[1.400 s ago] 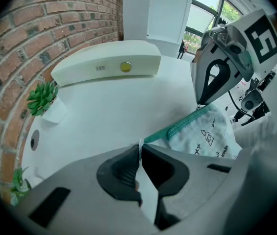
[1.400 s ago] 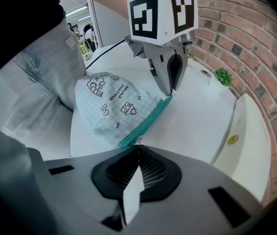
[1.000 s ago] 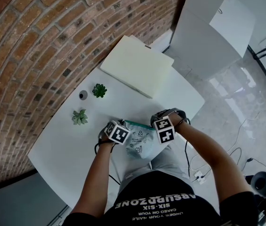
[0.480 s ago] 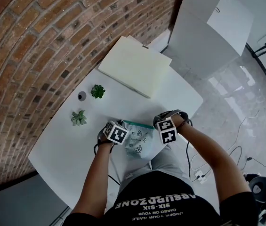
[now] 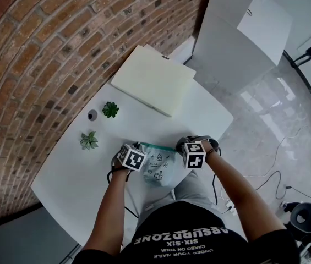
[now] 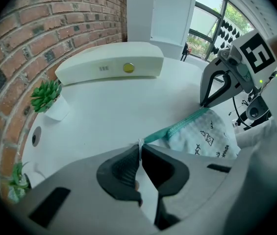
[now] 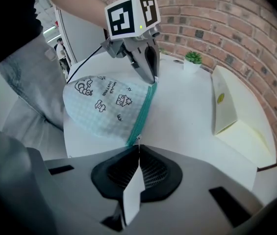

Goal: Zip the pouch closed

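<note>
A pale checked pouch [image 5: 158,167] with small drawings and a teal zipper band [image 7: 143,112] lies at the near edge of the white table [image 5: 78,175]. It is stretched between my two grippers. My left gripper [image 6: 139,148] is shut on a small white tab at one end of the band. My right gripper [image 7: 138,148] is shut on the other end, and I cannot tell whether it pinches the slider or the fabric. In the head view the left gripper [image 5: 138,147] and the right gripper [image 5: 182,147] both point steeply down at the pouch's far edge. The pouch [image 6: 206,135] hangs partly over the table edge.
A flat cream case [image 5: 153,80] lies at the back of the table by the brick wall. Two small potted plants [image 5: 110,109] [image 5: 88,141] and a round grey hole [image 5: 92,115] sit left of the pouch. The person's lap is below the near edge.
My right gripper has rolled a little about its own axis while staying at the pouch's right end. The left gripper and the pouch have kept their places.
</note>
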